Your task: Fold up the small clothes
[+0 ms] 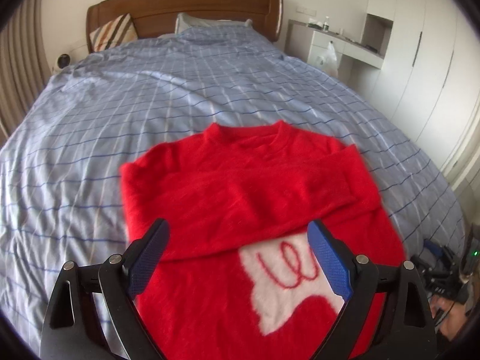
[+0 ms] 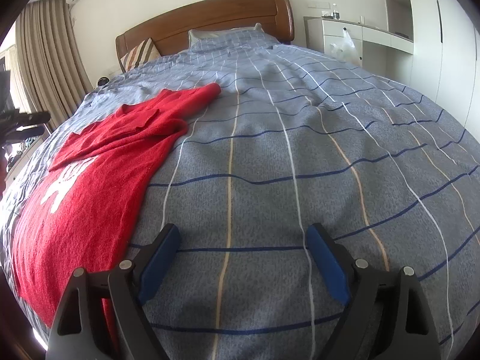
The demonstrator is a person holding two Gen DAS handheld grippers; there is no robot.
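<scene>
Sweater: I am looking at a red knit sweater [image 1: 240,186] lying flat on the bed, collar at twelve o'clock, hem running toward six o'clock under my left camera; in the right wrist view the same sweater [image 2: 90,180] is lying off at nine o'clock.
Sleeves: one sleeve [image 1: 300,198] is lying folded across the chest, from the three o'clock shoulder down toward seven o'clock.
Patch: a white knitted patch with red looping script [image 1: 285,282] is showing below that sleeve, at about five o'clock of the chest.
Handling: I am judging it soft, fuzzy, light and limp; it will probably drape and sag from any single pinch, and the nap should keep it from slipping.
Where to grip: I am favouring the hem corners or the side seams, taking both layers, not the loose sleeve.
Left gripper: the left gripper [image 1: 237,234] is hovering over the lower chest, jaws spread wide, nothing between the pads.
Right gripper: the right gripper [image 2: 243,240] is standing wide apart over bare cover, just beside the sweater's three o'clock edge, holding nothing.
Duvet cover: the blue checked duvet cover [image 1: 150,96] is wrinkling under the sweater, so I am expecting it to bunch if I dig in.
Beyond: the wooden headboard [image 1: 186,6] is standing at twelve o'clock.
</scene>
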